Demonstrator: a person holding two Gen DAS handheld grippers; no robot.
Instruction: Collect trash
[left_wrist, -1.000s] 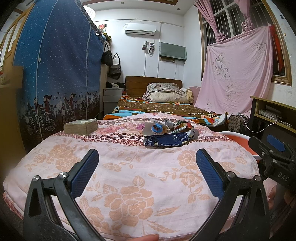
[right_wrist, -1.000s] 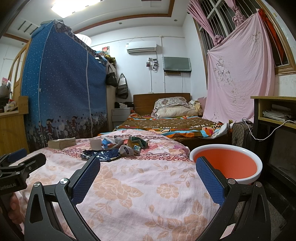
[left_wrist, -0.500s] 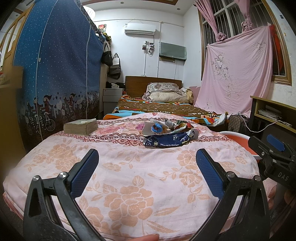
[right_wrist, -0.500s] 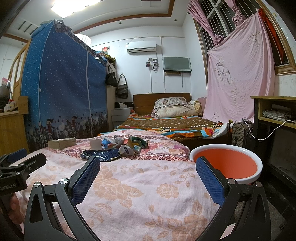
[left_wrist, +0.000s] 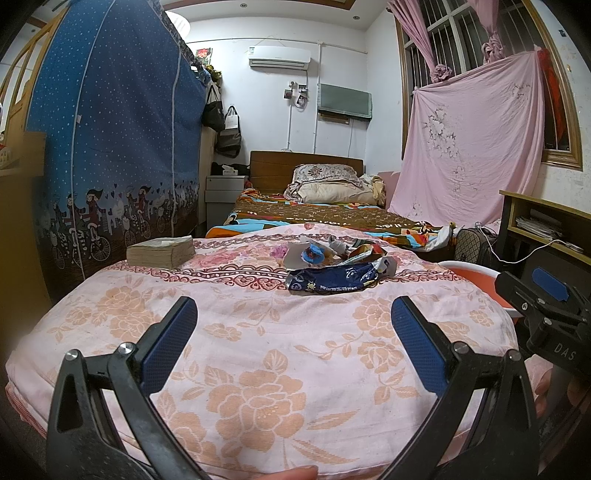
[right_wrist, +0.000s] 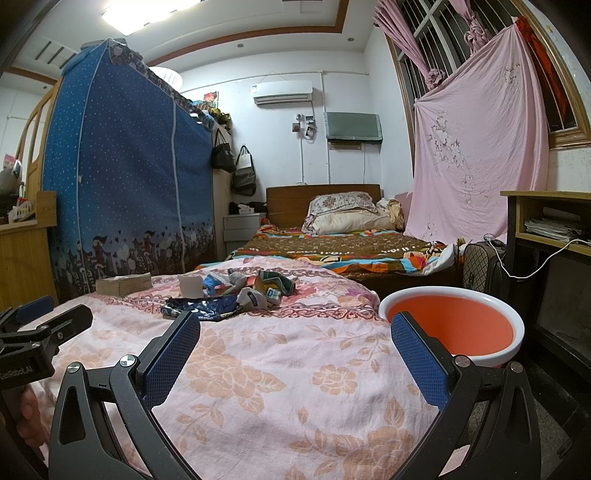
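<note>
A pile of trash lies on the pink floral cloth (left_wrist: 258, 354): a dark blue wrapper (left_wrist: 332, 282) in front, with crumpled colourful wrappers (left_wrist: 354, 251) and a white paper (left_wrist: 293, 254) behind it. The pile also shows in the right wrist view, the blue wrapper (right_wrist: 201, 308) nearest. An orange basin with a white rim (right_wrist: 454, 326) stands to the right of the cloth. My left gripper (left_wrist: 293, 343) is open and empty, well short of the pile. My right gripper (right_wrist: 295, 354) is open and empty, between the pile and the basin.
A thick worn book (left_wrist: 160, 251) lies at the cloth's far left. A blue fabric wardrobe (left_wrist: 110, 147) stands on the left, a bed (left_wrist: 325, 214) behind, and a wooden desk (right_wrist: 546, 221) with a cable and a bag on the right.
</note>
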